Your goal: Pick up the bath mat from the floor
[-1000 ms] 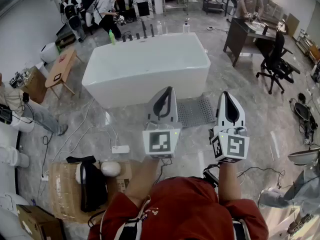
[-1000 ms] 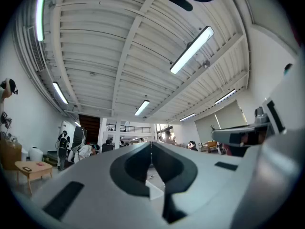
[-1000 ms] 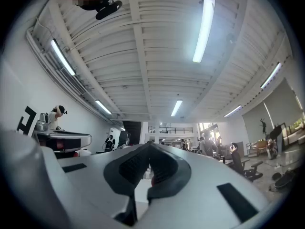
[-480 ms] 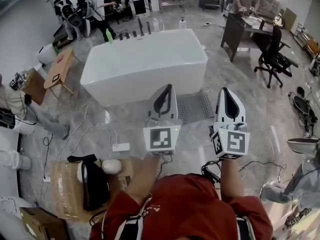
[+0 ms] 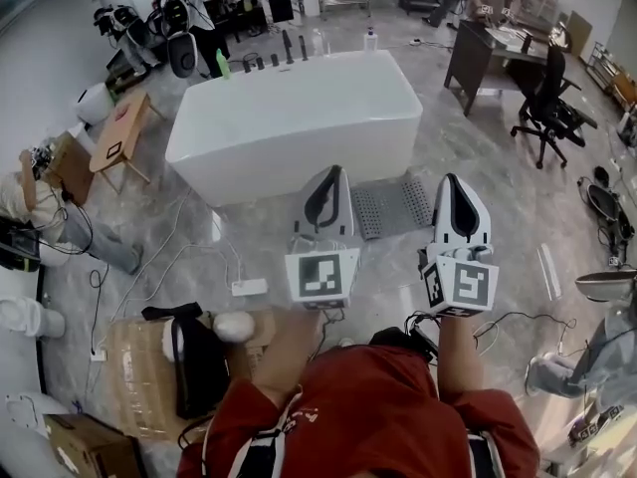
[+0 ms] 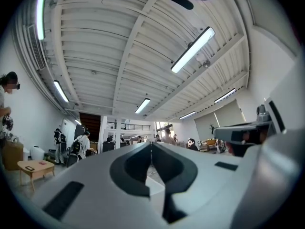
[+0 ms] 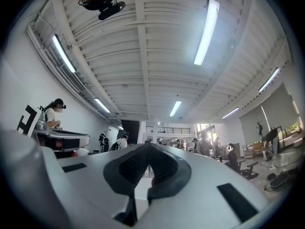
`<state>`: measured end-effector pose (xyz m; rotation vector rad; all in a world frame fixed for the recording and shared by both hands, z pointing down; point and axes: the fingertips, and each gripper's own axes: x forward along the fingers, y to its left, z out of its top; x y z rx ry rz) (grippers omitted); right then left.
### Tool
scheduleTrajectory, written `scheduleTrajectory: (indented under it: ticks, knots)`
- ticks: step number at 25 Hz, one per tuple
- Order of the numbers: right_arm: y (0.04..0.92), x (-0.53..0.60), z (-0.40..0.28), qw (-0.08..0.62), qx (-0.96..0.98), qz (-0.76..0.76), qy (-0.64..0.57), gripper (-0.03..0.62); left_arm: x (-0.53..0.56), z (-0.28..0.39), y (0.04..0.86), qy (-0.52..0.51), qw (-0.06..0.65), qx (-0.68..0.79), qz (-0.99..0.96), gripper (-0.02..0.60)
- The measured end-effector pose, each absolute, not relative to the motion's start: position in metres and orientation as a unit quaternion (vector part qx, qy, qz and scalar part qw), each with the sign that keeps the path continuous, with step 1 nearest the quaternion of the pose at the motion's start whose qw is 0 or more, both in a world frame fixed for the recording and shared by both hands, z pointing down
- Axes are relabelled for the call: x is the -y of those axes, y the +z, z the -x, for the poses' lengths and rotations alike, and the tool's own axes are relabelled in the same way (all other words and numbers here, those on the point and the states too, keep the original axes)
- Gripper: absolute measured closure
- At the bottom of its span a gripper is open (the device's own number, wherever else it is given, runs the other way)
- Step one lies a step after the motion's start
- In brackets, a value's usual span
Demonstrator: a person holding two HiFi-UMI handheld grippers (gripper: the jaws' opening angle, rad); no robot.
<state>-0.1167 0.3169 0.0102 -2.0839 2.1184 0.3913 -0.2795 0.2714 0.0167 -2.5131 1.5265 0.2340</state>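
Hovering with left gripper (image 5: 333, 173) and right gripper (image 5: 450, 180) jaws clenched on nothing, grey bath mat (image 5: 393, 209) lying on the floor (image 5: 498, 217) ahead between them, against the bathtub (image 5: 299, 118), long axis crosswise.

We see white tub (image 5: 299, 122) far ctr, office chair (image 5: 545, 116) far rt, cardboard box (image 5: 131, 371) near left.

the person's red top (image 5: 368, 416) runs off the bottom edge.
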Motion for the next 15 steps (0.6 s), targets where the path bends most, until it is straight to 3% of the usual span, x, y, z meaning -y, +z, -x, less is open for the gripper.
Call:
scheduleTrajectory:
  ticks: [15]
  knots:
    - [0.022, -0.294, 0.098, 0.071, -0.689, 0.711, 0.122, 0.582, -0.245, 0.263, 0.028, 0.085, 0.092, -0.498, 0.858, 0.566]
